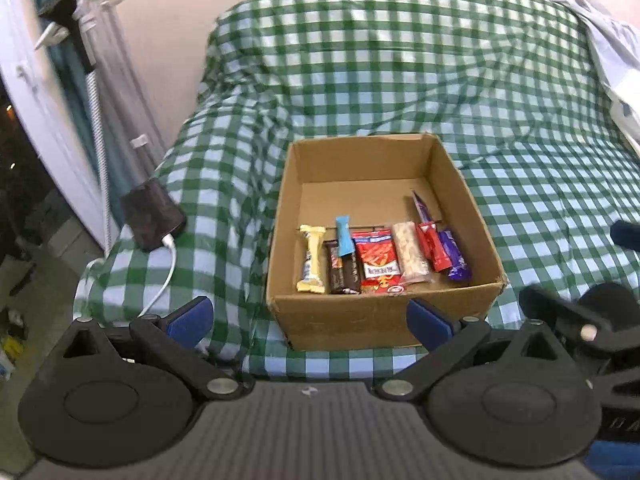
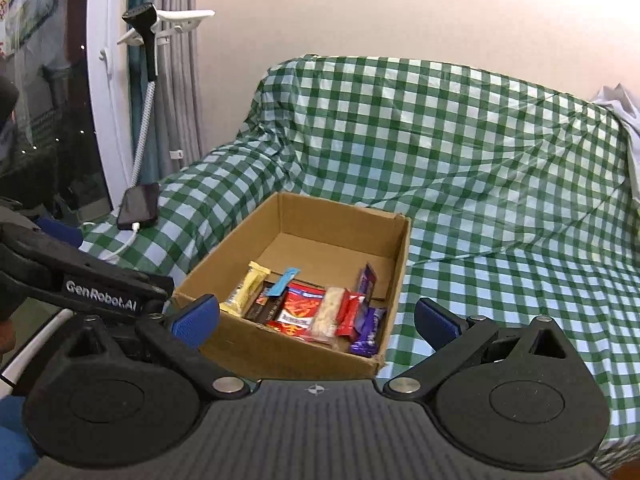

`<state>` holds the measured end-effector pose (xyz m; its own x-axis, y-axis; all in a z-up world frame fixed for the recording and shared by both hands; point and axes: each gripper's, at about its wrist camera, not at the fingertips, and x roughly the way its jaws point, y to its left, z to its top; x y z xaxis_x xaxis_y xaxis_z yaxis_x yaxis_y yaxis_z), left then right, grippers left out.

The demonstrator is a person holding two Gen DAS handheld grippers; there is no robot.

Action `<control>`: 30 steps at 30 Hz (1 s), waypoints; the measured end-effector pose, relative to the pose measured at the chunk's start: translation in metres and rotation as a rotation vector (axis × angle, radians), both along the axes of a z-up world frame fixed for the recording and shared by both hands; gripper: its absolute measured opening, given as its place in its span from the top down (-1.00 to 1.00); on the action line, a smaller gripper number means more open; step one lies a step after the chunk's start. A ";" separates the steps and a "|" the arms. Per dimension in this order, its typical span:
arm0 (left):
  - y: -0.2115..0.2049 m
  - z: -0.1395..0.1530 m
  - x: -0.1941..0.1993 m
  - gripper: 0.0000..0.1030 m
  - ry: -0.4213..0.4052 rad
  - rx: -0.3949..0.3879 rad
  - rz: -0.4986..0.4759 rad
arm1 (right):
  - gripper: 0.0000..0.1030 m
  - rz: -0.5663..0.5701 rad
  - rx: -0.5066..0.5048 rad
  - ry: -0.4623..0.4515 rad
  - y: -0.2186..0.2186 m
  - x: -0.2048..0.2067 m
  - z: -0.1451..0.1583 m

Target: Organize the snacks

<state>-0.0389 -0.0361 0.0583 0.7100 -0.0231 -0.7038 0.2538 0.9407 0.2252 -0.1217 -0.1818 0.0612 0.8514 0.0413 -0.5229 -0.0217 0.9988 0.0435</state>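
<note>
A brown cardboard box (image 1: 376, 316) sits on a green checked cloth; it also shows in the right wrist view (image 2: 288, 350). Several snacks lie in a row along its near wall: a yellow bar (image 1: 311, 258), a dark bar (image 1: 340, 274), a red packet (image 1: 378, 260), a pale bar (image 1: 410, 252), a red bar (image 1: 434, 248) and a purple bar (image 1: 456, 256). My left gripper (image 1: 310, 320) is open and empty, just before the box's near wall. My right gripper (image 2: 316, 320) is open and empty, over the box's near edge.
A dark phone (image 1: 154, 214) on a white cable lies on the cloth left of the box. A garment steamer stand (image 2: 146, 60) and curtains are at the far left. White fabric (image 1: 612, 48) lies at the far right. The checked cloth (image 2: 500, 216) spreads right of the box.
</note>
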 end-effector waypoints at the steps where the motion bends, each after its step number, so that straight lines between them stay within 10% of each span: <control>1: -0.001 0.000 0.002 -0.99 -0.013 0.007 -0.006 | -0.99 -0.009 0.007 0.000 -0.001 0.001 0.001; 30: 0.000 -0.040 0.077 -0.99 0.127 0.040 0.052 | -0.99 0.011 0.031 0.137 -0.003 0.064 -0.023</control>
